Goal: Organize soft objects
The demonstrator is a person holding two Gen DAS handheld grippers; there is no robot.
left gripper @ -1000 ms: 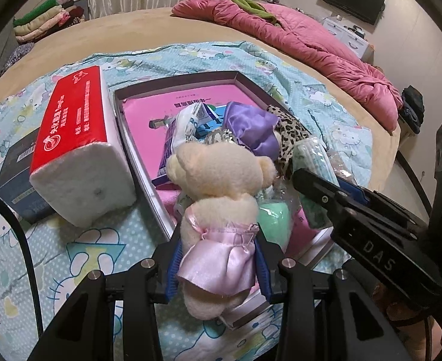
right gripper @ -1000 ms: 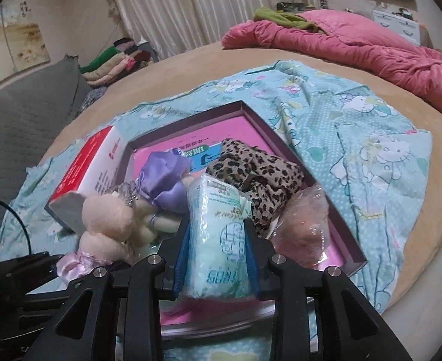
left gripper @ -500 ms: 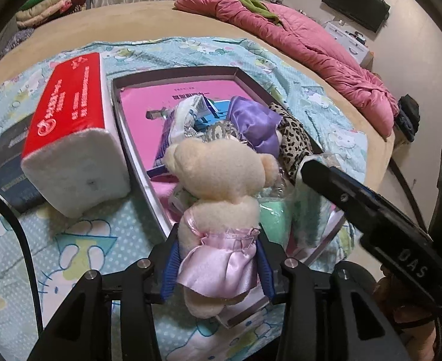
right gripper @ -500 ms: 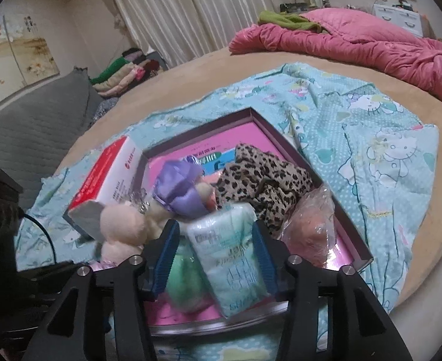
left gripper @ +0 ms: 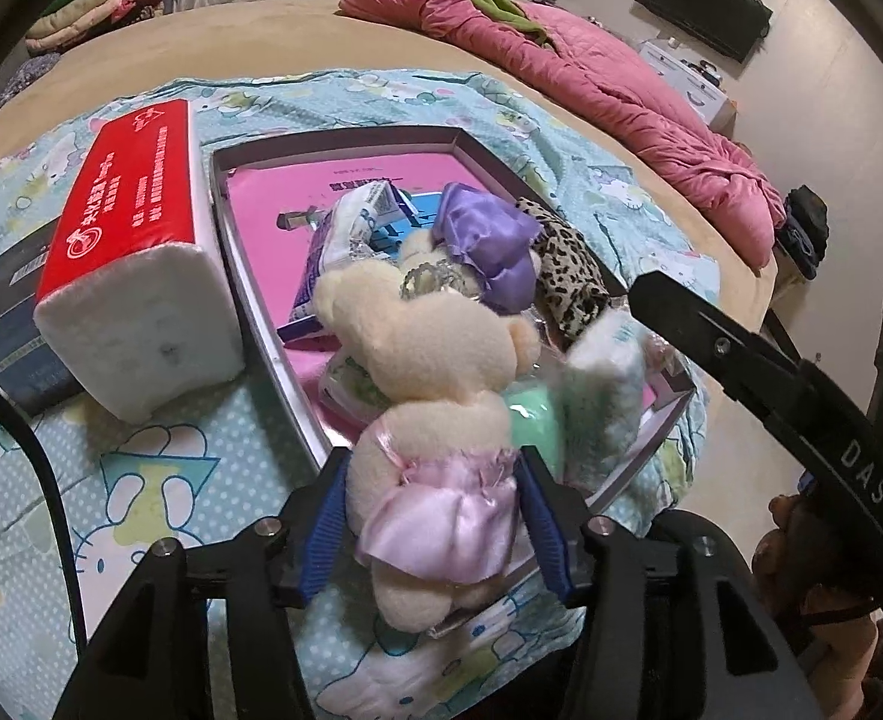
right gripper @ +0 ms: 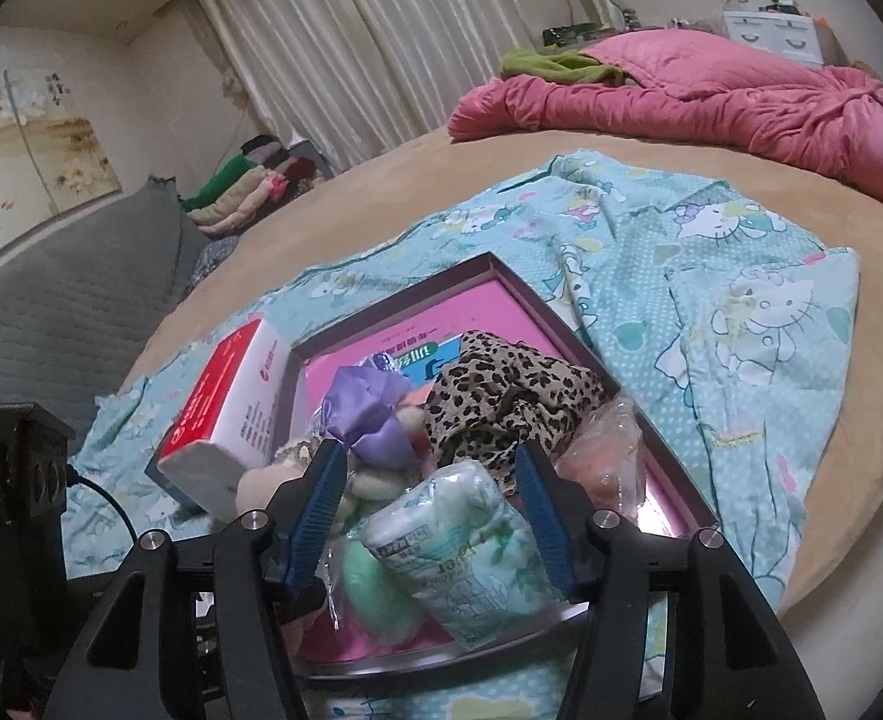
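My left gripper (left gripper: 435, 516) is shut on a cream teddy bear in a pink satin dress (left gripper: 435, 420), held at the near edge of the pink-lined tray (left gripper: 345, 144). My right gripper (right gripper: 429, 516) is open; a green-and-white tissue pack (right gripper: 465, 546) lies loose between its fingers in the tray (right gripper: 561, 312), next to a green sponge in plastic (right gripper: 375, 588). The tray also holds a purple satin pouch (right gripper: 369, 414), a leopard-print cloth (right gripper: 501, 390), a peach item in a clear bag (right gripper: 609, 468) and a purple-white packet (left gripper: 351, 234).
A red-and-white tissue brick (left gripper: 129, 252) lies left of the tray on a dark box (left gripper: 3, 306). All sits on a cartoon-cat blanket (right gripper: 741, 276) over a round tan bed (right gripper: 831, 186). A pink quilt (right gripper: 711, 102) lies at the back. Folded clothes (right gripper: 243, 186) are stacked far left.
My right gripper has opened and let go of the tissue pack, which now lies tilted in the tray. My right gripper has pulled back. The left still grips the bear.
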